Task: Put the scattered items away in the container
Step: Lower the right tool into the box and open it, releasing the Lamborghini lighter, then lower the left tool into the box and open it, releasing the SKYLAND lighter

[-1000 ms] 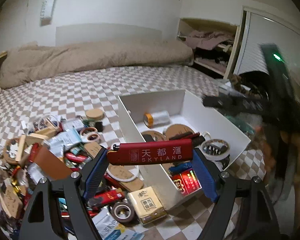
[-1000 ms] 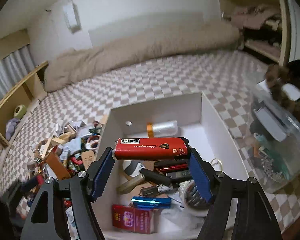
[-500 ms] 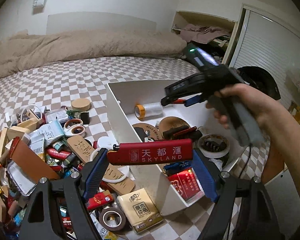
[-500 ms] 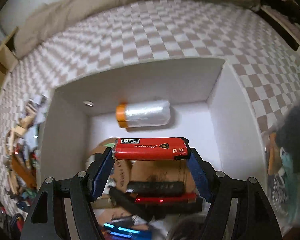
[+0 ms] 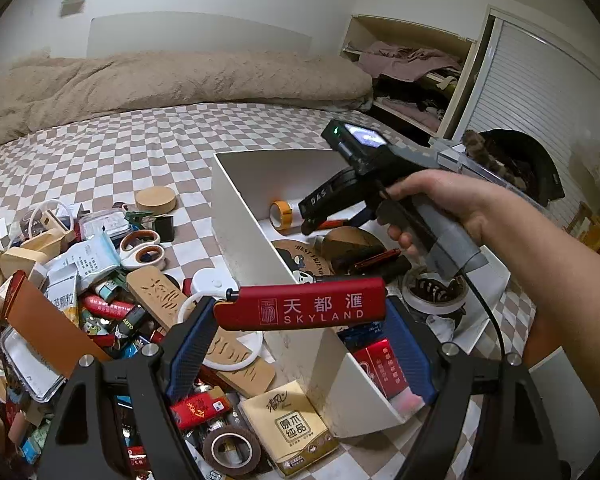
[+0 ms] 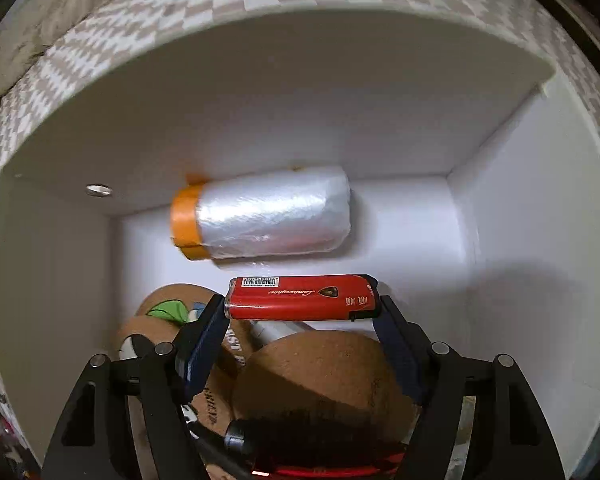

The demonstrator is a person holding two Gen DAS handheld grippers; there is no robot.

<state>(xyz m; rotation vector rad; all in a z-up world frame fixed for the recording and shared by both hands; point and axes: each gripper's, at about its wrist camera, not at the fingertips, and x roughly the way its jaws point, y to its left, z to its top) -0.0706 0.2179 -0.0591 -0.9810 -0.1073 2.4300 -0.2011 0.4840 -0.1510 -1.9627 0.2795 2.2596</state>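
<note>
My left gripper (image 5: 300, 312) is shut on a red Skyland lighter (image 5: 302, 309), held crosswise above the near left wall of the white box (image 5: 240, 216). Inside that box, pointing down, my right gripper (image 6: 302, 305) is shut on a red lighter with a barcode label (image 6: 300, 298), low over cork coasters (image 6: 320, 376). A plastic-film roll with orange tape (image 6: 260, 213) lies at the box's far wall. A pile of scattered items (image 5: 84, 280) sits left of the box on the checkered bed. In the left wrist view a hand (image 5: 432, 208) holds the right gripper (image 5: 328, 220).
Scissors (image 5: 142, 246), a cork disc (image 5: 156, 199), a carved wooden piece (image 5: 196, 320), a tape roll (image 5: 230, 450) and a tan packet (image 5: 290, 426) lie by the box. A tape ring (image 5: 432, 294) and a red packet (image 5: 384, 368) sit in it. Shelves (image 5: 412, 80) stand behind.
My right gripper tipped from looking across the bed to pointing straight down and sank into the box with its lighter. My left gripper drifted slightly lower, lighter still held.
</note>
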